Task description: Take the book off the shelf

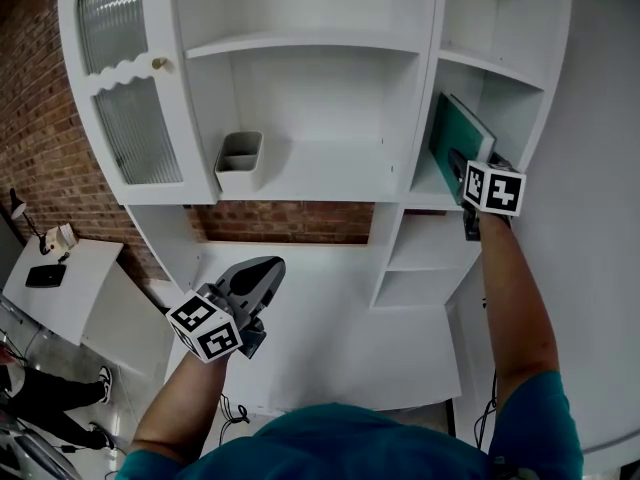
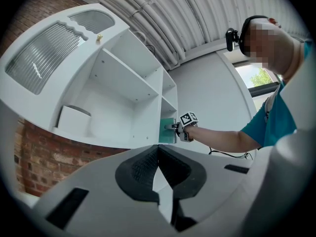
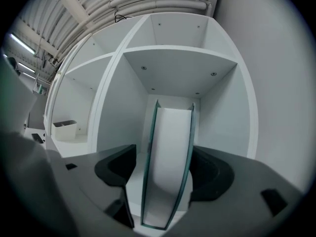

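Left gripper (image 1: pixel 262 268) hangs low in front of me, jaws pinched together on nothing. Right gripper (image 1: pixel 462 170) is up at the shelf (image 1: pixel 300 43), jaws spread around the teal book (image 3: pixel 168 152) — right pad on the cover, a sliver of gap on the left. The book leans in the narrow right compartment (image 3: pixel 224 117) — walls close on both sides, open room above.

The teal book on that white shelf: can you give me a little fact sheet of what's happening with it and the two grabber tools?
book: teal cover, standing on edge in the narrow right-hand column of the shelf unit; not yet off
right gripper: at the book, jaws straddling it; a sliver of gap shows on one side, so it looks unclamped
left gripper: held low in front of the shelf unit, jaws together, nothing between them
bin: pale, in the wide middle compartment, away from both grippers
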A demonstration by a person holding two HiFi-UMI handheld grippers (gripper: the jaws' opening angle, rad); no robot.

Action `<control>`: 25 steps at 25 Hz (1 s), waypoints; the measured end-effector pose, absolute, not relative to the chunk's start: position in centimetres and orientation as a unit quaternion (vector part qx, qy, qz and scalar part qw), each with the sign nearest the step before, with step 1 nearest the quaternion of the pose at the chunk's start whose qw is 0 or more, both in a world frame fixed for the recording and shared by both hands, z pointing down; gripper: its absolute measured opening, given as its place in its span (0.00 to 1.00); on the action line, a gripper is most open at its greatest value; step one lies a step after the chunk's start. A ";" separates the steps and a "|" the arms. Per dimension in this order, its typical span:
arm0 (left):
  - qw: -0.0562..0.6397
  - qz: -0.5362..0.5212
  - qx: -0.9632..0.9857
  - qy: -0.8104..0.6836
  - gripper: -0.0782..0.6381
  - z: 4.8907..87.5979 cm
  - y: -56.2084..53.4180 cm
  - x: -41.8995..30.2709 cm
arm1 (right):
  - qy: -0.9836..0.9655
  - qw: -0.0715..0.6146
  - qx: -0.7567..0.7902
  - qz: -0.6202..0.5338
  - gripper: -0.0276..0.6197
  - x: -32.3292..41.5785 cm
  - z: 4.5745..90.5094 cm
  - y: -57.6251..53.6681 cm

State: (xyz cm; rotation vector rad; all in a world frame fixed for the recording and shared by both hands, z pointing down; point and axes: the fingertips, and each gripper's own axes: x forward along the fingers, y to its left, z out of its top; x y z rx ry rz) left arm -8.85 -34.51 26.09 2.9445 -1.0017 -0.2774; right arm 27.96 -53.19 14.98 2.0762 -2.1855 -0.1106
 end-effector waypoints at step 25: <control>0.014 -0.098 0.935 -0.342 0.13 26.5 -33.3 -11.1 | -0.683 0.066 0.727 -0.004 0.32 30.0 16.0 -55.8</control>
